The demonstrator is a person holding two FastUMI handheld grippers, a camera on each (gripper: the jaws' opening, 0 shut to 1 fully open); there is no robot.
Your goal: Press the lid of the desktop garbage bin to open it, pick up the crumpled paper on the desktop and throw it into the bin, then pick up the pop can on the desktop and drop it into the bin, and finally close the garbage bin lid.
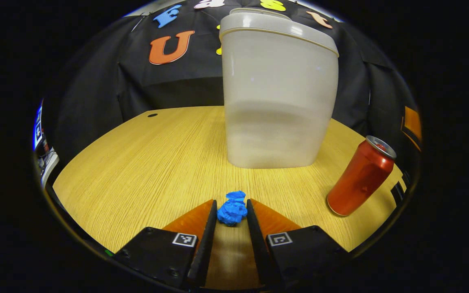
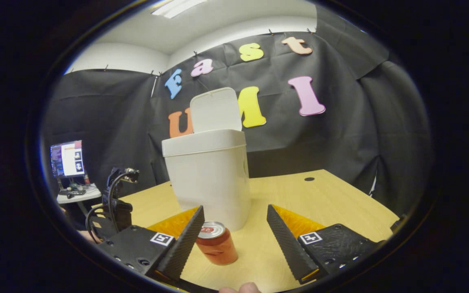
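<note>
1. Left gripper point(image 1: 232, 211) sits low over the table point(image 1: 145, 162), and its fingers are closed in on the paper point(image 1: 232, 208) from both sides, pinching the blue wad at their tips.
2. The paper is at the near edge of the table, just in front of the bin point(image 1: 277, 93).
3. In the left gripper view the bin stands upright in the middle of the table, with the can point(image 1: 360, 181) off to its right, near the table's right edge.
4. Right gripper point(image 2: 234, 215) is wide open, holding nothing.
5. In the right gripper view the can stands between the spread fingers, close by the left one, just in front of the bin.
6. The lid point(image 2: 216, 110) is up, tipped back behind the bin's rim.
7. A monitor point(image 2: 67, 158) glows far left.
</note>
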